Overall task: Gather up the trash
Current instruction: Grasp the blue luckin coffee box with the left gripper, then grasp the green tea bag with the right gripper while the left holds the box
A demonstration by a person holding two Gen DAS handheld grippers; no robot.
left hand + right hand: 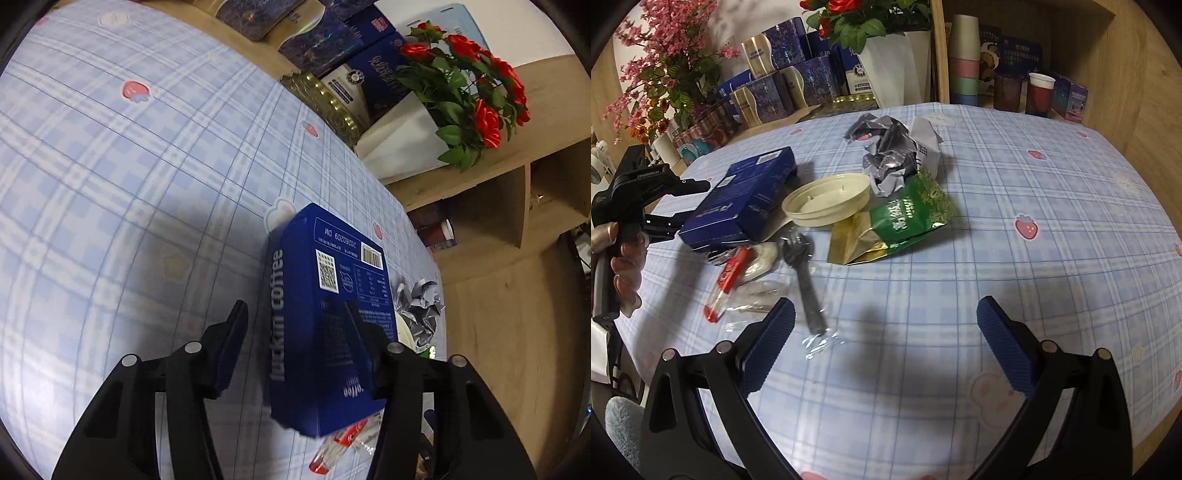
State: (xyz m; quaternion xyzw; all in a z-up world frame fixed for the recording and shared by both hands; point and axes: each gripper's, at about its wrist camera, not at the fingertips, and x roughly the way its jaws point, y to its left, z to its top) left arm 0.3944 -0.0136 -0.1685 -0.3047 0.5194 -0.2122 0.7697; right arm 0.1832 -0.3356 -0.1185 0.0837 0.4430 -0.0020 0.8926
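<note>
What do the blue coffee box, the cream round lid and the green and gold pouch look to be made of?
Blue coffee box: printed cardboard, semi-gloss, with sharp folded edges and a barcode. Cream round lid: probably moulded plastic, matte, with a raised rim. Green and gold pouch: likely foil-laminated film, shiny and creased, with a metallic gold end.

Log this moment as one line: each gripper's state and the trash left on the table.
left gripper: straddling blue coffee box, grip unclear | right gripper: open, empty | remaining: cream lid, green pouch, crumpled foil, plastic spoon
</note>
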